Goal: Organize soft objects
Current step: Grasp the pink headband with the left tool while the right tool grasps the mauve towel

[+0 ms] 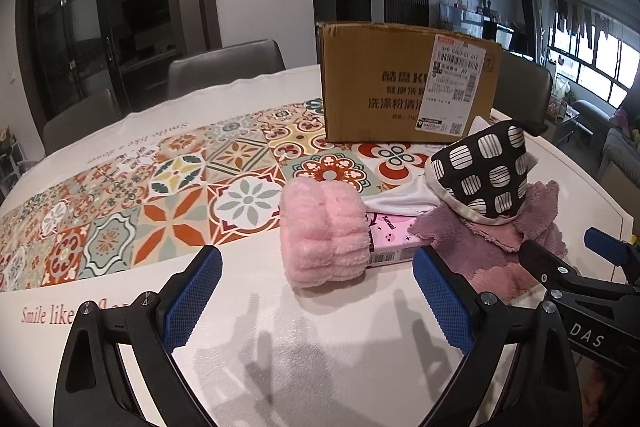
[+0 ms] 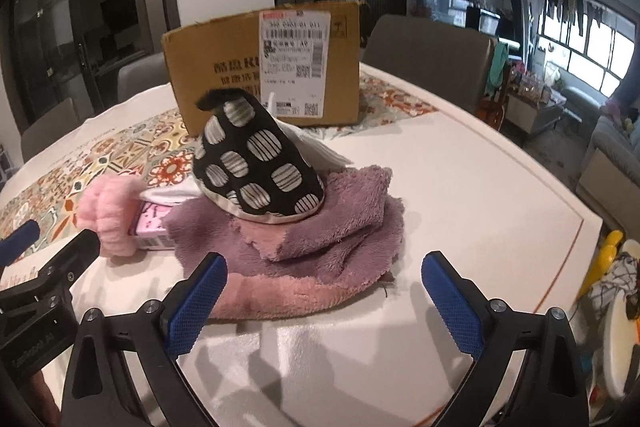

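We have both grippers low over the table (image 1: 280, 347), side by side, angled down at the soft pile. Our left gripper (image 1: 316, 291) has its jaws wide with nothing between the pads, only bare tabletop. The pink fluffy band (image 1: 324, 231) sits just ahead of the gap, slightly toward the right pad, so it looks like the left's likely first pick. It is wrapped around the end of a pink packet (image 1: 390, 239), which probably has to slide out or come along.

Our right gripper (image 2: 324, 295) is also wide and empty. The purple towel (image 2: 320, 247) lies straight ahead of its jaws, its pink near edge reaching in just beside the left pad but not pinched. On top of the towel, further ahead, sits a black spotted mitt (image 2: 256, 167), tilted up like a cone. White cloth (image 2: 320, 151) pokes out from under it. Since the stack is loose, lifting the towel first would likely tip the mitt; taking the mitt off the top seems safer.

The cardboard box (image 1: 404, 91) stands beyond the pile, well ahead of both jaws, and is probably where the soft things go, though we cannot tell whether its top is open. Nothing is gripped yet; sorting has not started.
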### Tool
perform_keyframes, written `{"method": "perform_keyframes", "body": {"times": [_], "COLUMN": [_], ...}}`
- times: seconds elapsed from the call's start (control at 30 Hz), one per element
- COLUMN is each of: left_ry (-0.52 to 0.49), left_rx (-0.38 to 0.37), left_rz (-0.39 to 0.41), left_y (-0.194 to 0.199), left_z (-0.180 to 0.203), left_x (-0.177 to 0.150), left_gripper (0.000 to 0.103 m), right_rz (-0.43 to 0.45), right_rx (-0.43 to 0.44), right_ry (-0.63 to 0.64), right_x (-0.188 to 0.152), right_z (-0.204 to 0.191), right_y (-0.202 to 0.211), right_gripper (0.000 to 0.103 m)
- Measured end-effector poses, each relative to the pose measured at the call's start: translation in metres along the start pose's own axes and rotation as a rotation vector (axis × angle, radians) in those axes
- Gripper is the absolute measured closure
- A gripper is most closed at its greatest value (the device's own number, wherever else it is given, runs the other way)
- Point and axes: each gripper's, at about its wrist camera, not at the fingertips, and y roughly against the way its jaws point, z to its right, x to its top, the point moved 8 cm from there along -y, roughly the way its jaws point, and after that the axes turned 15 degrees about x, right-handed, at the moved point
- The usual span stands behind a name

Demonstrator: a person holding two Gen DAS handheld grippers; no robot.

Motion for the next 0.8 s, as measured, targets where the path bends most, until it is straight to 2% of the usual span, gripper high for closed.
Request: {"method": "perform_keyframes", "body": {"times": [0.2,0.5,0.57,0.67,0.73,0.8], "left_ry": [-0.002,-0.017,-0.028,-0.034,-0.027,-0.033], "left_rx": [-0.001,-0.015,-0.018,-0.028,-0.035,-0.028], "left_rz": [-0.021,-0.048,-0.061,-0.098,-0.103,-0.093], "left_y": [-0.015,-0.031,-0.036,-0.043,-0.043,-0.042], "left_z": [0.005,0.014,0.017,0.020,0.020,0.020], "left_x": [0.003,0.006,0.005,0.000,-0.001,0.000], "left_gripper": [0.009,0.016,0.022,0.029,0.030,0.038], "right_rz": [-0.019,-0.054,-0.063,-0.078,-0.093,-0.096], "right_rx": [-0.001,0.007,0.013,0.005,0.001,0.000], "right_ry": [0.007,0.013,0.017,0.042,0.054,0.065], "right_x": [0.003,0.007,0.008,0.009,0.008,0.008], "right_z": [0.002,0.005,0.005,0.004,0.003,0.002], "right_y": [-0.015,-0.029,-0.033,-0.037,-0.039,-0.040], "right_gripper": [0.006,0.020,0.021,0.035,0.044,0.052]}}
